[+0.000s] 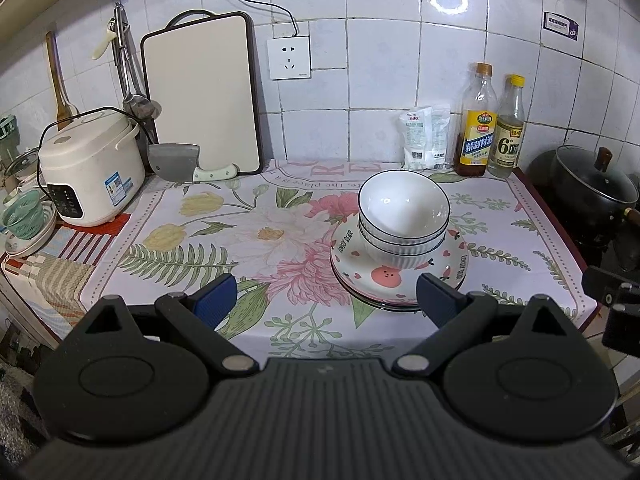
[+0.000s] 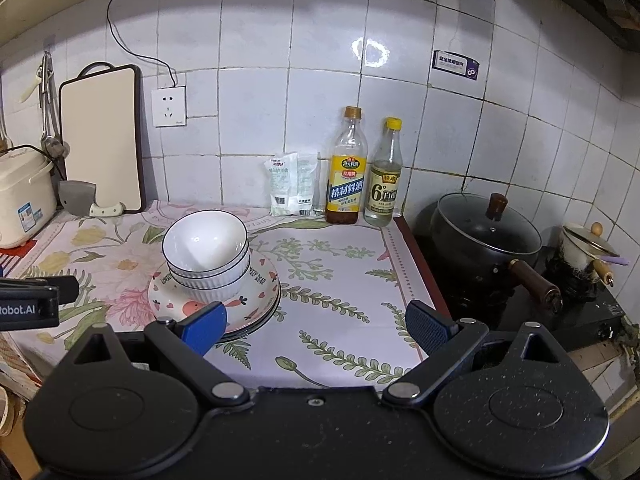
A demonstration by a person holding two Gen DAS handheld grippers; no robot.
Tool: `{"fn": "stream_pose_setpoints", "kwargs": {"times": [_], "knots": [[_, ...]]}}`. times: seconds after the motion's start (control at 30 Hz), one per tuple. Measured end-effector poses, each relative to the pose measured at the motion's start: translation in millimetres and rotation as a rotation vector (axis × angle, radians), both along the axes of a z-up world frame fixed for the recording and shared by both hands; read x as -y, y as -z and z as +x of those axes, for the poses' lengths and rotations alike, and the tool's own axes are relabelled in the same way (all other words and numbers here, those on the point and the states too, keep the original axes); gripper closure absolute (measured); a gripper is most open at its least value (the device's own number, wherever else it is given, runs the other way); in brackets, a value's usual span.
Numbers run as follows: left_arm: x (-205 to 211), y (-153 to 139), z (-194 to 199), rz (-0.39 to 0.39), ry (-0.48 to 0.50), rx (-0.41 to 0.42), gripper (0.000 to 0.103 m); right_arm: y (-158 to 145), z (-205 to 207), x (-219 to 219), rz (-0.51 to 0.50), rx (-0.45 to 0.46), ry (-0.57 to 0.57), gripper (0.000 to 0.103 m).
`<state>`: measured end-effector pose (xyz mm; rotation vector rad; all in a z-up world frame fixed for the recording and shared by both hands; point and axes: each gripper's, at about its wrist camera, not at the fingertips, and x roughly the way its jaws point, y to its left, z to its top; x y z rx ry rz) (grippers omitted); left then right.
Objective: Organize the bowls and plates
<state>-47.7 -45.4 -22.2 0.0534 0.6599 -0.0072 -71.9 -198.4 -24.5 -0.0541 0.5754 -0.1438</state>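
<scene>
Covering most of the counter, a floral cloth (image 1: 224,240) runs from the rice cooker (image 1: 90,168) at the left to the stove side, where a black lidded pot (image 2: 486,240) sits with a small enamel pot (image 2: 582,252) beyond it. A pale cutting board (image 1: 202,96) leans upright against the tiled wall, and a cleaver (image 1: 180,164) rests at its foot. Toward the right half of the cloth lies a stack of plates (image 1: 400,276) with pink cartoon prints, and on it stands a nest of white bowls (image 1: 404,212) with dark rims, tilted a little. Behind them, against the wall, stand a brown-capped sauce bottle (image 1: 476,124), a yellow-capped vinegar bottle (image 1: 508,128) just beside it, and a white packet (image 1: 426,138). The left gripper (image 1: 324,300) hangs over the cloth's near edge with its blue pads spread wide and nothing between them, its right pad overlapping the plates' rim in view. The right gripper (image 2: 316,326) is likewise spread and empty, its left pad near the plates.
</scene>
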Motion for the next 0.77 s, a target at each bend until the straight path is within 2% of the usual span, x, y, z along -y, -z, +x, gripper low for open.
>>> {"fn": "stream_pose_setpoints", "kwargs": {"times": [0.77], "knots": [[3.3,1.4,-0.4,-0.007,-0.013,-0.010,0.006,3.7,4.6,1.6,0.004,-0.015,0.010,0.005]]}}
